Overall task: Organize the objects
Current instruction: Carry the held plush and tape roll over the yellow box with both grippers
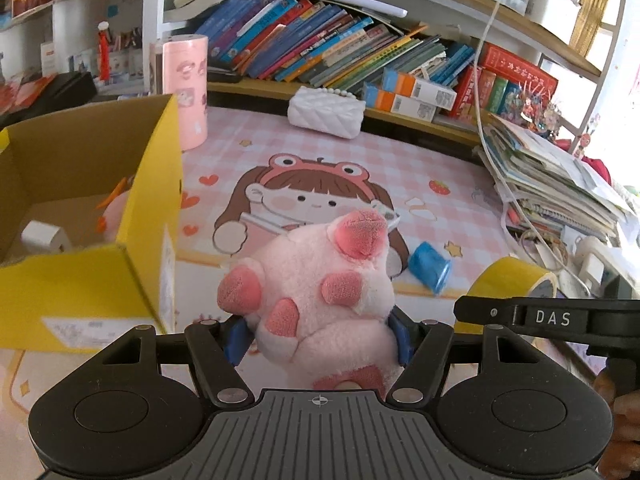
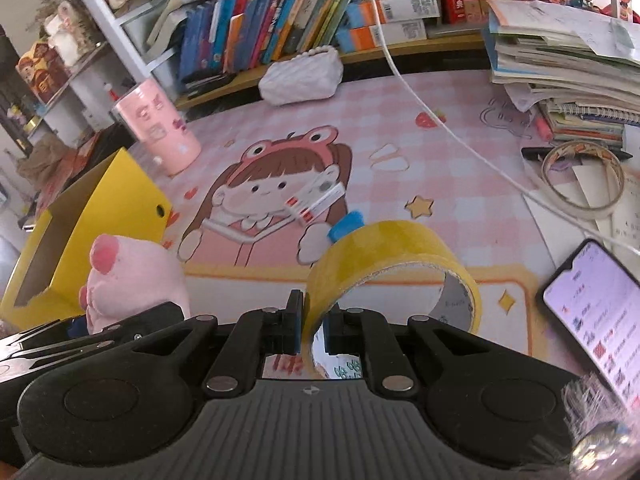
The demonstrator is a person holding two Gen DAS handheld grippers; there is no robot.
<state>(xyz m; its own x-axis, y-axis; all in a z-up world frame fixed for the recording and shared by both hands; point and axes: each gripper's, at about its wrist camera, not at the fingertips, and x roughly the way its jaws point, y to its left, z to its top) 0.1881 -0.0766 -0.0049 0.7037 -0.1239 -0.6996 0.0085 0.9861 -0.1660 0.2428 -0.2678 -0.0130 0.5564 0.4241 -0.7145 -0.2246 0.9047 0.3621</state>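
My left gripper (image 1: pixel 318 342) is shut on a pink plush toy (image 1: pixel 320 292) and holds it above the pink desk mat, just right of the open yellow cardboard box (image 1: pixel 100 280). The plush also shows in the right wrist view (image 2: pixel 132 280), next to the box (image 2: pixel 100 216). My right gripper (image 2: pixel 312 332) is shut on the wall of a yellow tape roll (image 2: pixel 384 264). That roll shows in the left wrist view (image 1: pixel 512 284) at the right. A blue cup (image 1: pixel 430 266) and a small white tube (image 2: pixel 316 200) lie on the mat.
The box holds a small white object (image 1: pixel 40 236) and an orange-pink toy (image 1: pixel 114 208). A pink canister (image 1: pixel 186 88), a white quilted purse (image 1: pixel 326 110), a book stack (image 1: pixel 552 176), a clear tape ring (image 2: pixel 584 180), a phone (image 2: pixel 596 316) and a white cable (image 2: pixel 440 120) surround the mat.
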